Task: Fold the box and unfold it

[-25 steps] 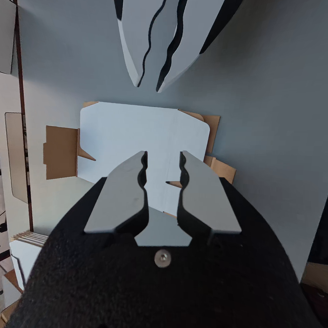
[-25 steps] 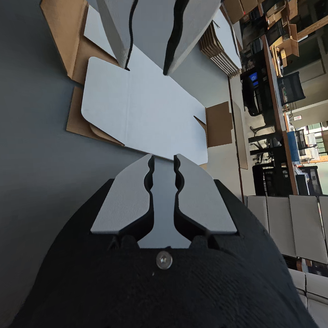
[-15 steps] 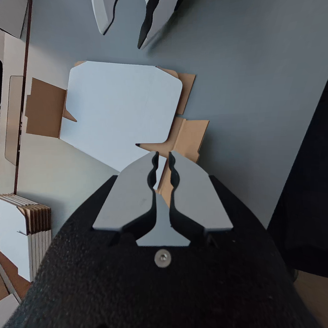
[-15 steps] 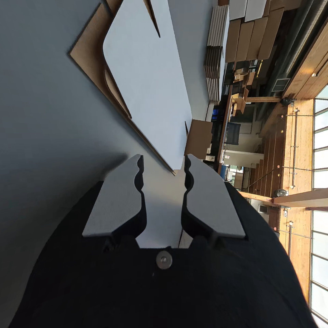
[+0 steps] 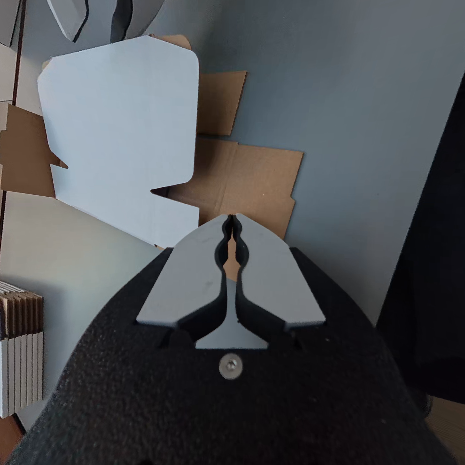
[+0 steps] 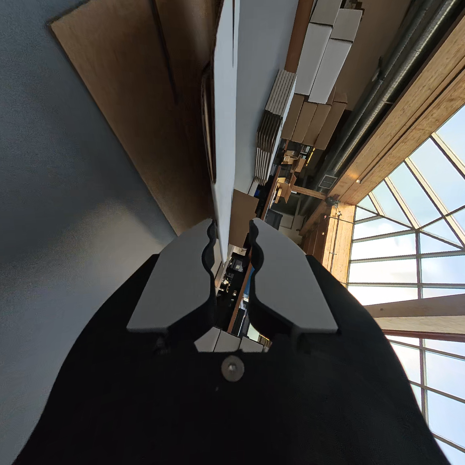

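Observation:
The box is a flat cardboard blank, white on one face and brown on the other, lying on the grey table [image 5: 339, 75]. Its large white panel [image 5: 118, 130] is partly lifted, with brown flaps [image 5: 251, 191] flat beside it. My left gripper [image 5: 232, 216] is shut, its tips meeting just over the near brown flap; nothing shows between them. My right gripper [image 6: 231, 224] is open, low at the table, and the white panel's edge [image 6: 222, 176] runs edge-on between its fingers. The right gripper's fingers [image 5: 70, 22] also show at the top of the left wrist view, at the panel's far edge.
A stack of flat box blanks [image 5: 20, 339] stands at the near left, also seen in the right wrist view [image 6: 274, 120]. Folded boxes [image 6: 324, 63] sit beyond it. A person's dark clothing [image 5: 432, 251] borders the table on the right. Large windows [image 6: 415, 251] lie behind.
My left gripper has closed and moved over the brown flap. My right gripper has dropped low to the panel's far edge, and the white panel now rises edge-on between its fingers.

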